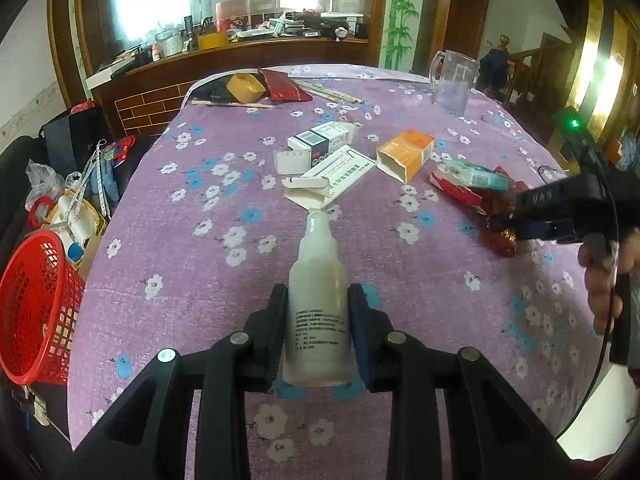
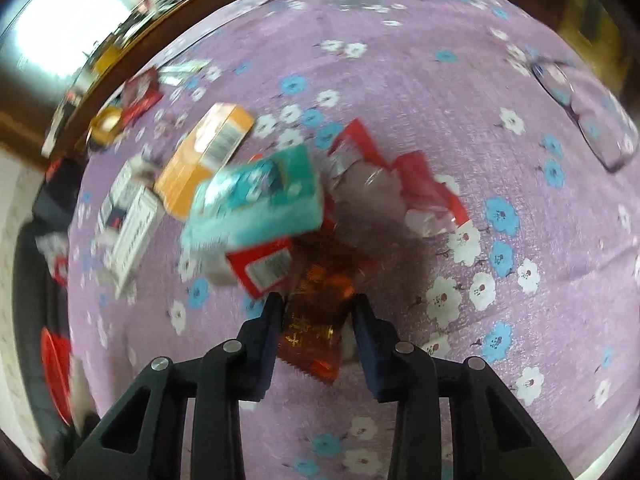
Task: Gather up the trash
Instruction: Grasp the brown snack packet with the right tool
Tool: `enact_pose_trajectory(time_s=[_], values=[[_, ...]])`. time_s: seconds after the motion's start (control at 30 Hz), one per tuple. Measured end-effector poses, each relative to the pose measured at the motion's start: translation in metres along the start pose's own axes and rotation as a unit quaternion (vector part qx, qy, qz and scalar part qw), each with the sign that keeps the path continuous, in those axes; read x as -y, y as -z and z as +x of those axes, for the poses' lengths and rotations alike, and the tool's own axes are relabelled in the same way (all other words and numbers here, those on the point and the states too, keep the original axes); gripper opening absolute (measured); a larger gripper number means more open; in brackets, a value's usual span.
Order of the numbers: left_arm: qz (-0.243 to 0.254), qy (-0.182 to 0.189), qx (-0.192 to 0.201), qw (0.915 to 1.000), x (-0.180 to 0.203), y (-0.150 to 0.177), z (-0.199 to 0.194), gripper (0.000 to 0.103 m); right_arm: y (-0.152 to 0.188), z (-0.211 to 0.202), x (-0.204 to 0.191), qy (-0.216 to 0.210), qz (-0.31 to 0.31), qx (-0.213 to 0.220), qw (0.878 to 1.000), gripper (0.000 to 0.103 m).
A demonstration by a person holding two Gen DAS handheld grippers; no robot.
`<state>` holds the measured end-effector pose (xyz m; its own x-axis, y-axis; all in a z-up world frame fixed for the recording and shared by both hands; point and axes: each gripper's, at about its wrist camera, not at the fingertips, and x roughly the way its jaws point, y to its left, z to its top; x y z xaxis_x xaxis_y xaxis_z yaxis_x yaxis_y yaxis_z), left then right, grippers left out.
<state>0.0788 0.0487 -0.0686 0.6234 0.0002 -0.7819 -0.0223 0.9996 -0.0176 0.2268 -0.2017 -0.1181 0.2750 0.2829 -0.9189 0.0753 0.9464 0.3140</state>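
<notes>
Here, red wrapper (image 2: 316, 328) sits between right gripper (image 2: 318, 312).

Round table (image 1: 208, 280) under a purple floral cloth, with a wood-framed glazed partition (image 1: 224, 4) behind it letting in bright daylight above a cluttered wooden ledge (image 1: 240, 46), a bamboo-patterned wall panel (image 1: 400, 12) and dark wooden door (image 1: 466, 24) to its right.

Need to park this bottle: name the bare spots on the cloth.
Free: the cloth between the red basket and the white bottle. Crowded: the middle, with the white boxes, orange box and red wrappers.
</notes>
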Motion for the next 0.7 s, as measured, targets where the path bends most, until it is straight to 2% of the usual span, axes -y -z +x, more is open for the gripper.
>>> enact_pose_trajectory(time_s=[0.07, 0.13, 0.27, 0.4, 0.7], values=[[0.000, 0.002, 0.002, 1.0000, 0.001, 0.000, -0.002, 0.029, 0.006, 0.004, -0.004, -0.001, -0.013, -0.006, 1.000, 0.037], [0.000, 0.003, 0.005, 1.0000, 0.003, 0.000, -0.003, 0.029, 0.011, 0.001, -0.009, 0.002, -0.032, 0.006, 0.999, 0.031], [-0.003, 0.000, 0.014, 0.9999, 0.007, 0.001, -0.008, 0.029, 0.022, -0.009, -0.016, 0.001, -0.069, 0.026, 0.997, 0.030], [-0.015, -0.010, 0.029, 0.9994, 0.005, 0.000, -0.016, 0.029, 0.048, -0.040, -0.029, -0.016, -0.108, 0.063, 0.992, 0.030], [-0.054, -0.056, 0.064, 0.9949, -0.009, -0.007, -0.036, 0.029, 0.106, -0.091, -0.079, -0.044, -0.222, 0.137, 0.964, 0.031]])
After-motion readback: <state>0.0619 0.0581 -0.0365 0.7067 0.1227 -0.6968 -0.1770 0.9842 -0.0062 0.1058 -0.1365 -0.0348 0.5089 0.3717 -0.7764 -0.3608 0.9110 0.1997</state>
